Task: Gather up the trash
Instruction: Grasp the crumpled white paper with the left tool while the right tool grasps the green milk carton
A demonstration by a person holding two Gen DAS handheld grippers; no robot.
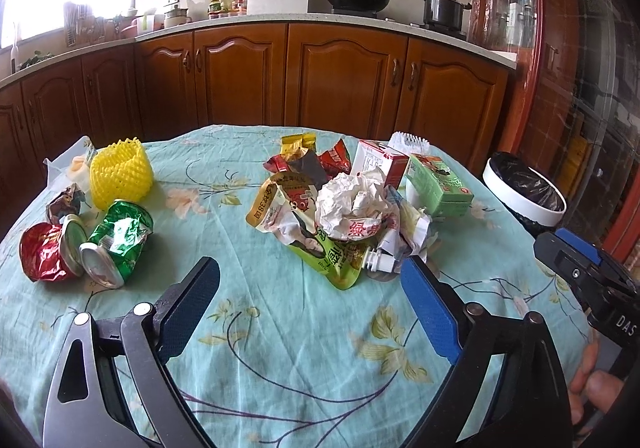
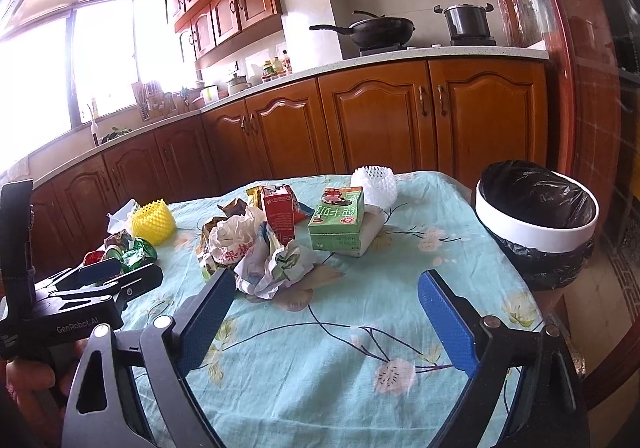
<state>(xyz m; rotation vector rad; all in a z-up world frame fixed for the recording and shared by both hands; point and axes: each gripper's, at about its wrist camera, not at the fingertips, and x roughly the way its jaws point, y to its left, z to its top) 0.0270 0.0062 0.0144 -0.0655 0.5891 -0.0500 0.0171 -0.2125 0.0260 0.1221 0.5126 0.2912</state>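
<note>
Both grippers, left (image 1: 310,290) and right (image 2: 326,308), are hovering with jaws released and empty. All the trash (image 1: 344,207) is still lying on the surface ahead of the jaws; the bin (image 2: 538,203) is waiting right of them, so collecting looks barely begun.

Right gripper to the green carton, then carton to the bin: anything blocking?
Nothing visible. The right gripper is open over bare tablecloth; the green carton lies ahead, with the crumpled paper off to its left. From carton to bin, only cloth and the table edge.
</note>
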